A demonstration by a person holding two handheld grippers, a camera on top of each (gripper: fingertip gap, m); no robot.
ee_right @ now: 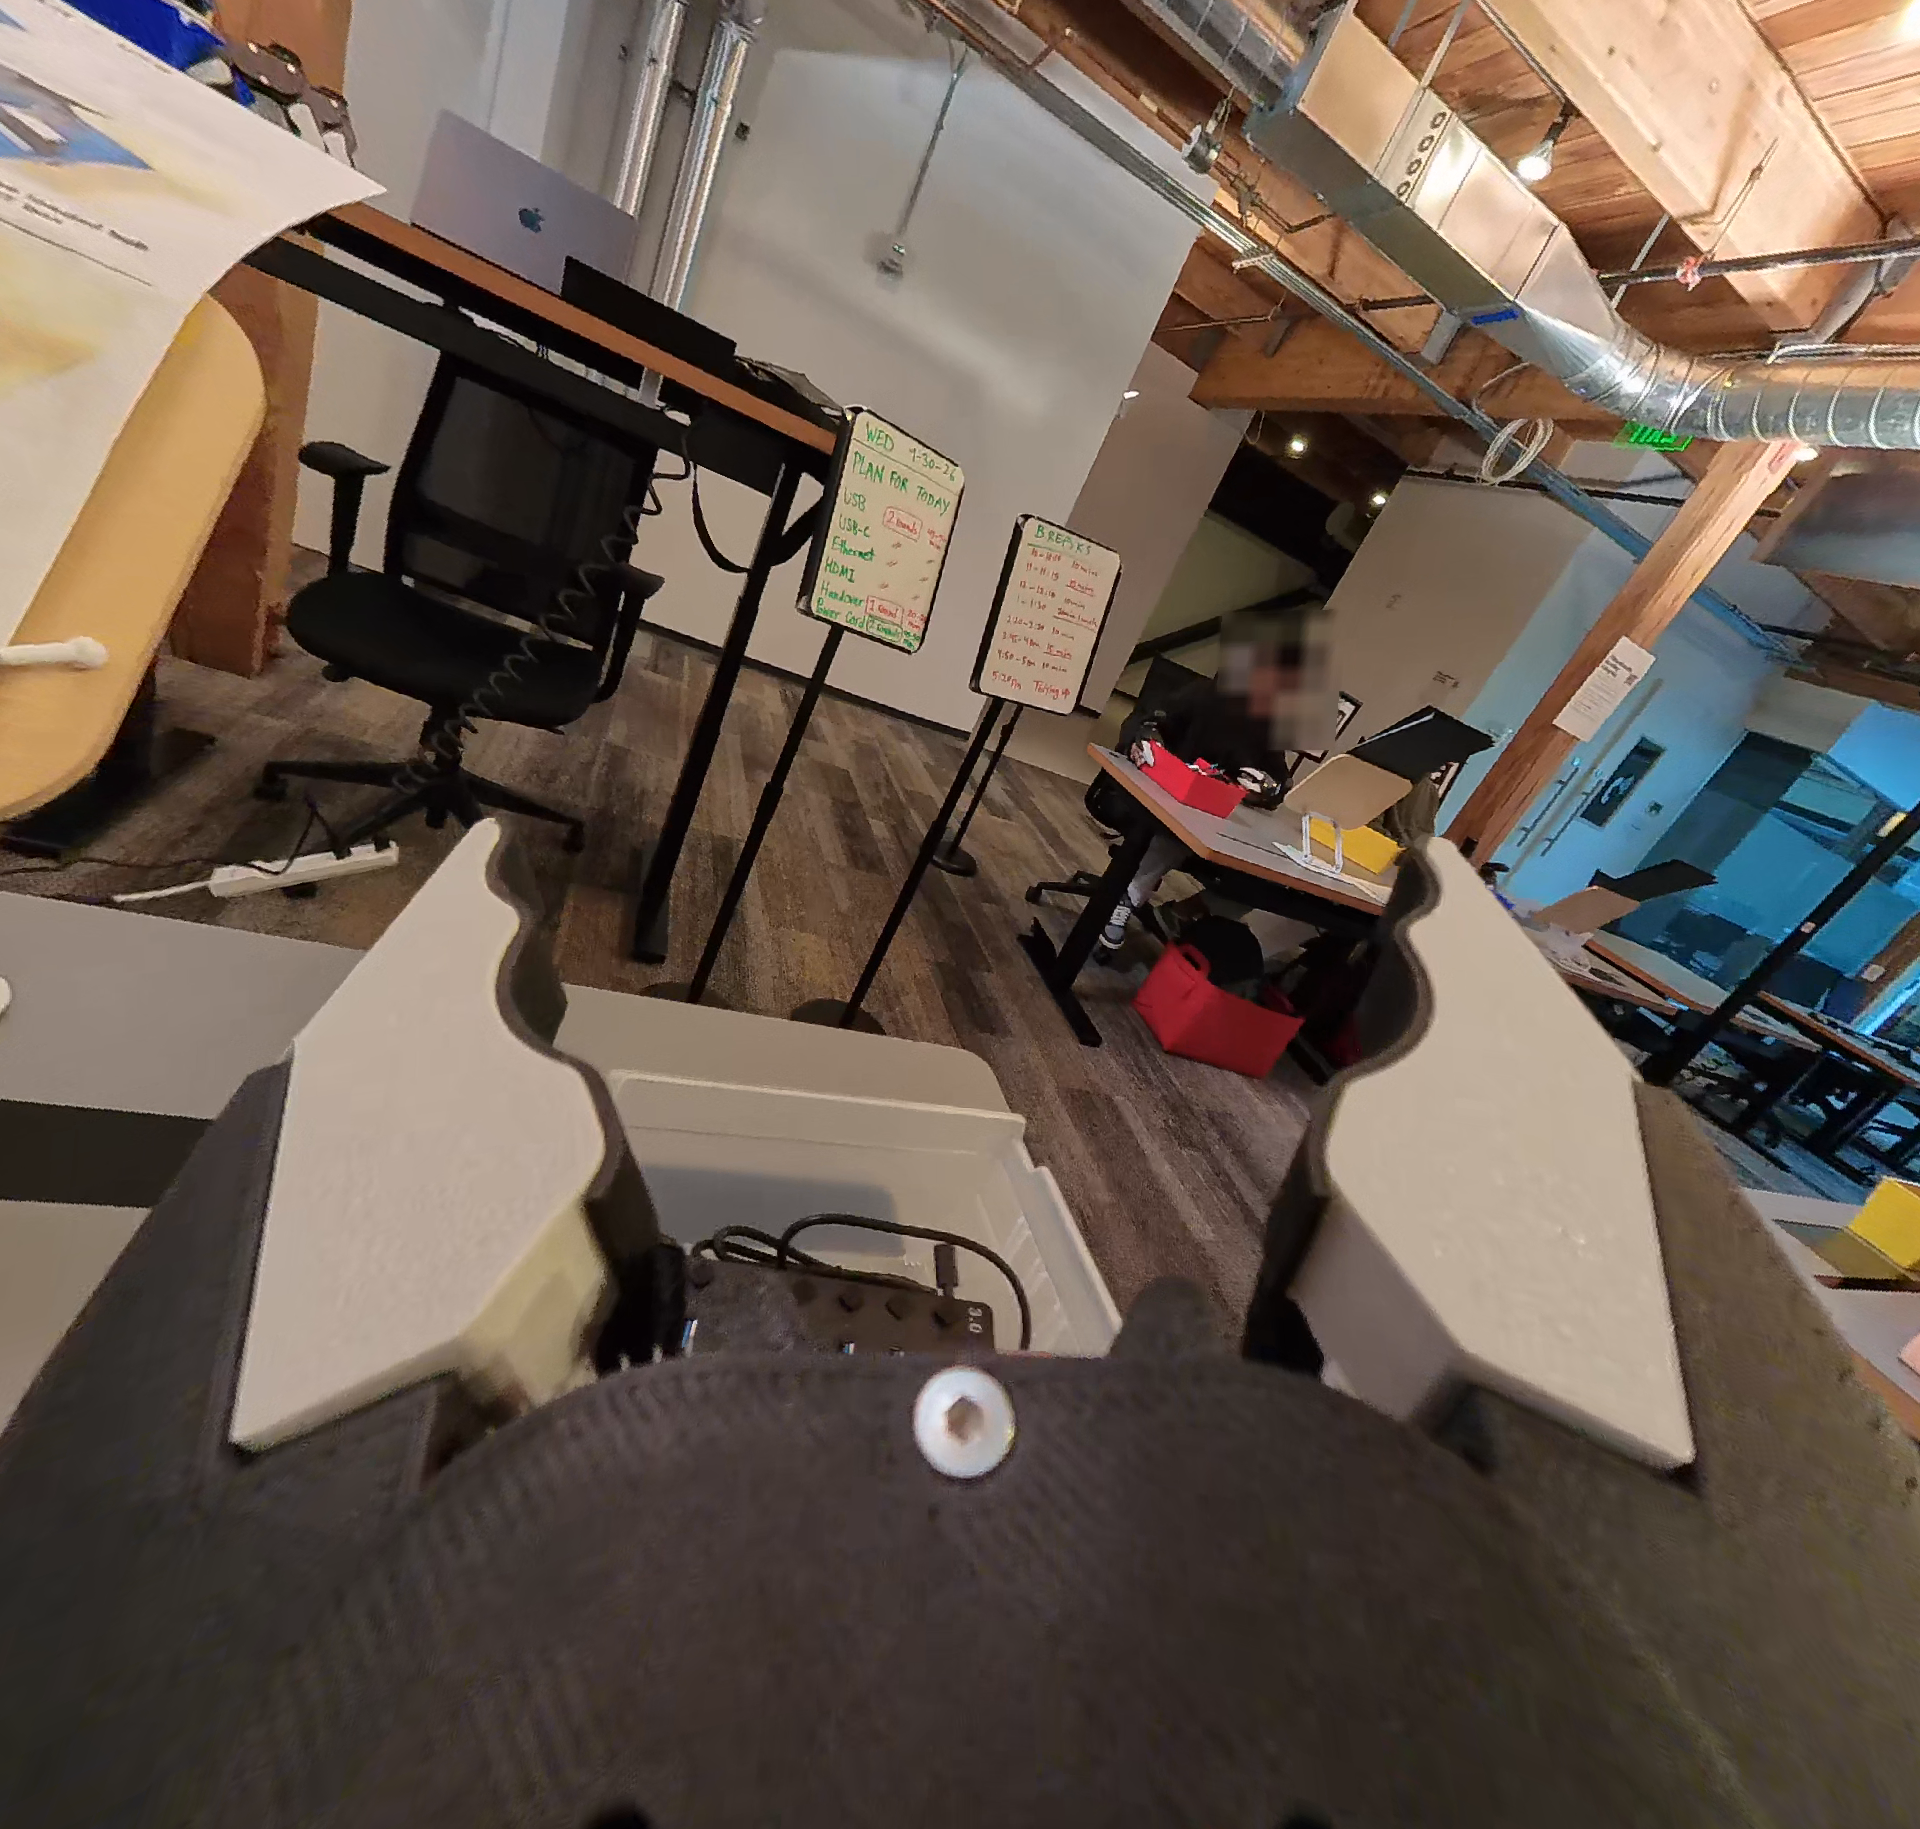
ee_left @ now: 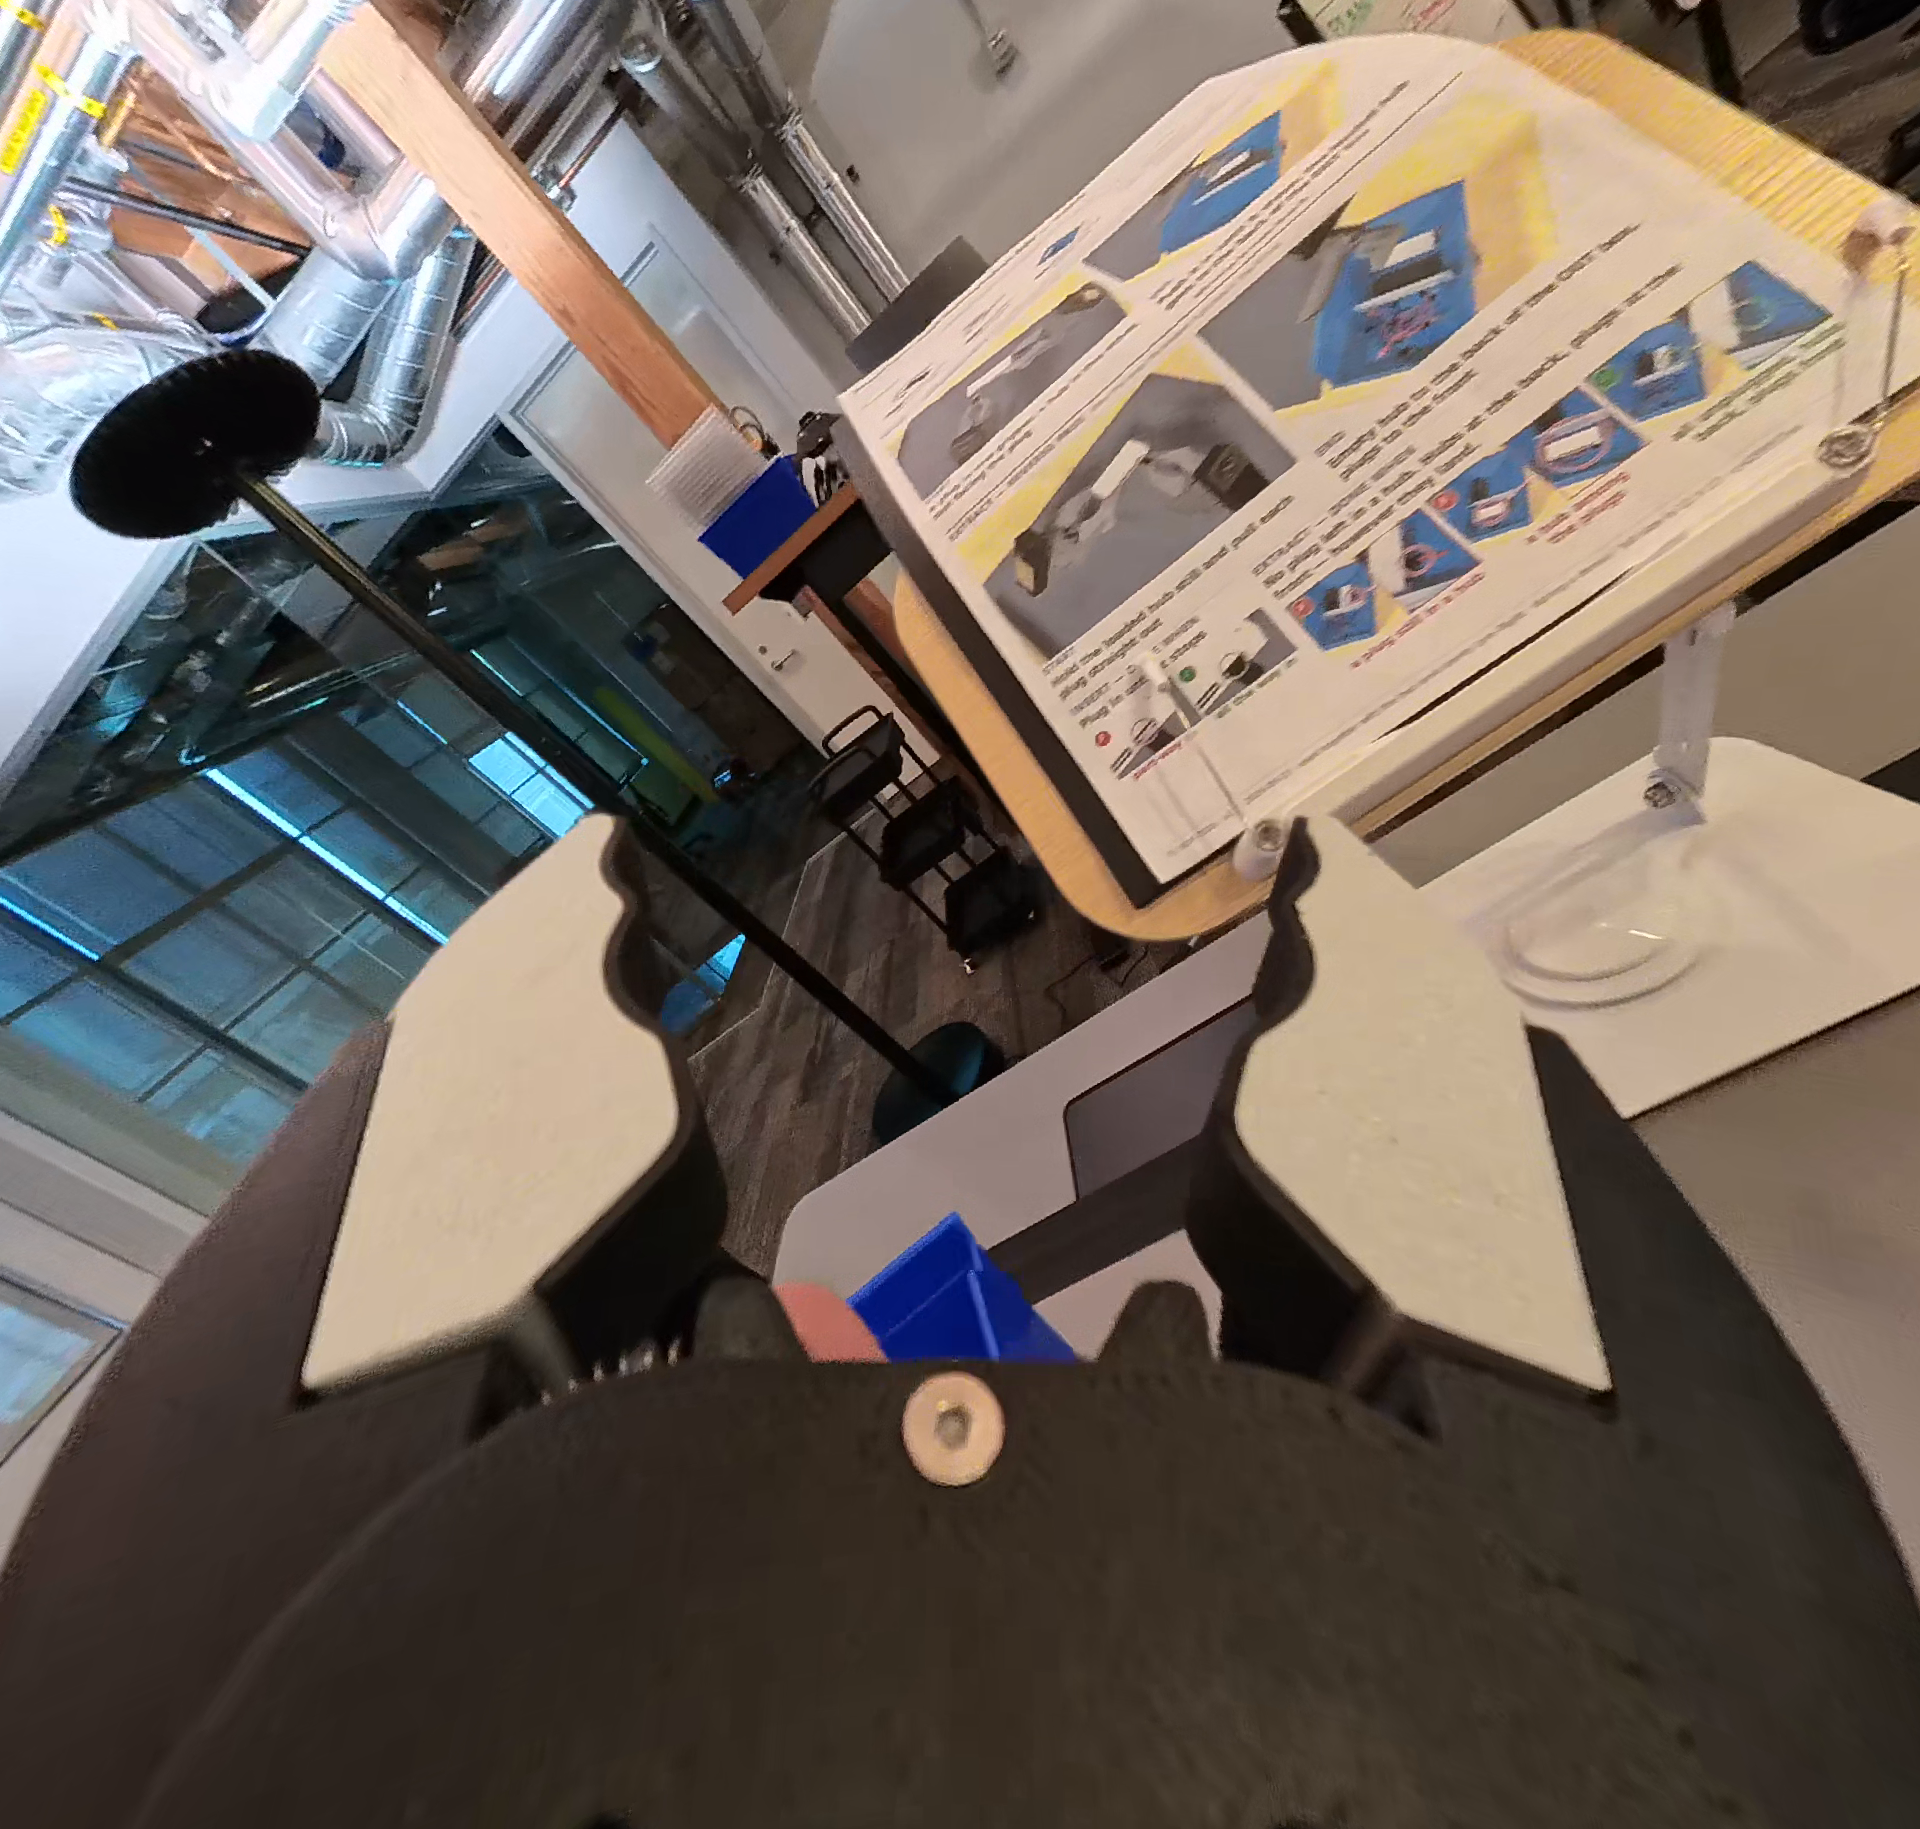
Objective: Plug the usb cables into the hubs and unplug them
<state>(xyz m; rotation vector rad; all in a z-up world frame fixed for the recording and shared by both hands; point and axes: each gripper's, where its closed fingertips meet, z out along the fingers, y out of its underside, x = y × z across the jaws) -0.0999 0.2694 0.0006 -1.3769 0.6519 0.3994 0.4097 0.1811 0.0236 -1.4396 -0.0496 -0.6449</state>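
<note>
— Left wrist view first: what is nearest the camera?

— The left gripper (ee_left: 951, 896), raised and tilted, its two white-faced fingers spread wide with nothing between them. Just under it, a blue bin (ee_left: 951, 1301) peeks out beside a fingertip of the person (ee_left: 826, 1317), on the grey table (ee_left: 1766, 1187).

— And beyond that?

— A printed instruction sheet (ee_left: 1351, 449) propped on a wooden stand (ee_left: 1662, 75), then a black pole with a round disc (ee_left: 192, 444) and glass walls far behind.

— Right wrist view?

— The right gripper (ee_right: 956, 948) is also wide open and empty. Below its fingers sits a white bin (ee_right: 883, 1125) holding a black hub (ee_right: 862, 1306) with a black cable (ee_right: 831, 1239) coiled just behind it.

— Any plug seated in it?

— Cannot tell; the gripper body hides the hub's front. Farther off stand an office chair (ee_right: 468, 584), two whiteboards on stands (ee_right: 883, 532), and a seated person (ee_right: 1216, 730) at a desk.
</note>
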